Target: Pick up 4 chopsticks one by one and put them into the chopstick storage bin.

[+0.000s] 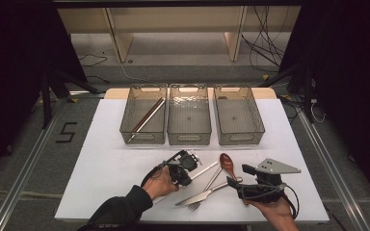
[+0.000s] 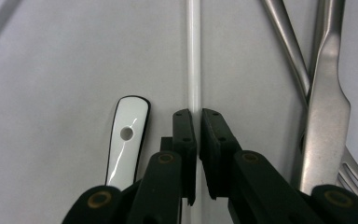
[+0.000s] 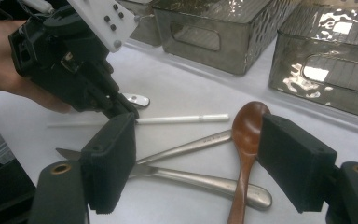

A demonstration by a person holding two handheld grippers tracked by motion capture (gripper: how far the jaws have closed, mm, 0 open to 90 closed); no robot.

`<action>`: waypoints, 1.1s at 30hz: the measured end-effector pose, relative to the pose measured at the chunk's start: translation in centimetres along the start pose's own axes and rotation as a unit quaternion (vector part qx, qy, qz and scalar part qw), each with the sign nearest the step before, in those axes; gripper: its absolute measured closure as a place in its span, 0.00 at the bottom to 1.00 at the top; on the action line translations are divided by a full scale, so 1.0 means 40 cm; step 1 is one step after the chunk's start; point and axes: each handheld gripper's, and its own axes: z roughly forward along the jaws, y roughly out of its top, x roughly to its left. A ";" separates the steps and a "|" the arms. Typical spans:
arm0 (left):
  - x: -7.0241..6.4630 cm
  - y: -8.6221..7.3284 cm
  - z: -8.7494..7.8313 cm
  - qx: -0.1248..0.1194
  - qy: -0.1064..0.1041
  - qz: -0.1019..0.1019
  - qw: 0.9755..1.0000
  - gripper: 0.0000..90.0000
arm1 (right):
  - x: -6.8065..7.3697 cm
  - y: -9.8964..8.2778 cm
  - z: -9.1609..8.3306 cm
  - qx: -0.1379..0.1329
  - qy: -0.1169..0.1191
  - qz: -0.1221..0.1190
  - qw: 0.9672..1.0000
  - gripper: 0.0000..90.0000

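Observation:
My left gripper point(image 2: 196, 122) is shut on a thin white chopstick point(image 2: 194, 56) that lies flat on the white table; from above, the gripper point(image 1: 187, 179) sits over the stick's middle point(image 1: 206, 170). Beside its jaws lies a white spoon handle point(image 2: 127, 140) with a hole. My right gripper point(image 3: 200, 163) stands open just above a pile of cutlery, its pads to either side of a brown wooden spoon point(image 3: 247, 133). A steel knife point(image 1: 200, 197), a fork point(image 1: 193, 206) and a steel handle point(image 3: 186, 147) lie crossed there. The right gripper view also shows the left gripper point(image 3: 121, 109) on the chopstick point(image 3: 182, 120).
Three smoky clear bins stand in a row at the back of the table point(image 1: 106, 168): left point(image 1: 144, 137), middle point(image 1: 189, 138), right point(image 1: 241, 137). The left one holds a pair of chopsticks point(image 1: 147, 115). A shelf frame and loose cables lie beyond the table.

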 end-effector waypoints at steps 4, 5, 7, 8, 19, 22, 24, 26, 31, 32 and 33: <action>0.000 0.000 0.000 0.000 0.000 -0.003 1.000 0.93 | 0.000 0.000 0.001 0.000 0.000 0.000 1.000 0.32; 0.000 0.000 0.001 -0.002 0.000 -0.004 1.000 0.93 | 0.000 0.000 0.001 0.000 0.000 0.000 1.000 0.32; -0.001 -0.003 0.000 -0.004 0.001 0.001 1.000 0.93 | 0.001 0.000 0.000 0.001 0.000 0.001 1.000 0.32; -0.002 -0.003 0.000 -0.004 0.002 0.003 1.000 0.93 | 0.000 0.000 0.000 0.000 0.000 0.000 1.000 0.32; 0.012 -0.004 -0.016 -0.019 -0.013 0.004 1.000 0.94 | -0.002 0.001 -0.002 0.000 0.000 0.002 1.000 0.32; 0.018 -0.003 -0.031 -0.029 -0.017 0.002 0.999 0.94 | -0.002 0.001 -0.001 0.000 0.000 0.002 1.000 0.32; 0.022 -0.003 -0.039 -0.029 -0.015 0.005 0.999 0.94 | -0.002 0.000 -0.002 0.000 -0.001 0.001 1.000 0.32; 0.023 -0.005 -0.044 -0.031 -0.018 0.004 0.999 0.94 | -0.002 0.000 -0.001 0.001 -0.001 0.002 1.000 0.32; 0.031 -0.002 -0.069 -0.040 -0.016 0.007 0.999 0.94 | -0.002 0.001 -0.002 0.000 -0.001 0.001 1.000 0.32; 0.033 -0.002 -0.075 -0.047 -0.015 0.005 0.999 0.94 | -0.002 0.000 -0.002 0.000 -0.001 0.002 1.000 0.32; 0.036 -0.002 -0.080 -0.048 -0.014 0.004 0.999 0.94 | -0.003 0.000 -0.002 0.000 -0.001 0.001 1.000 0.32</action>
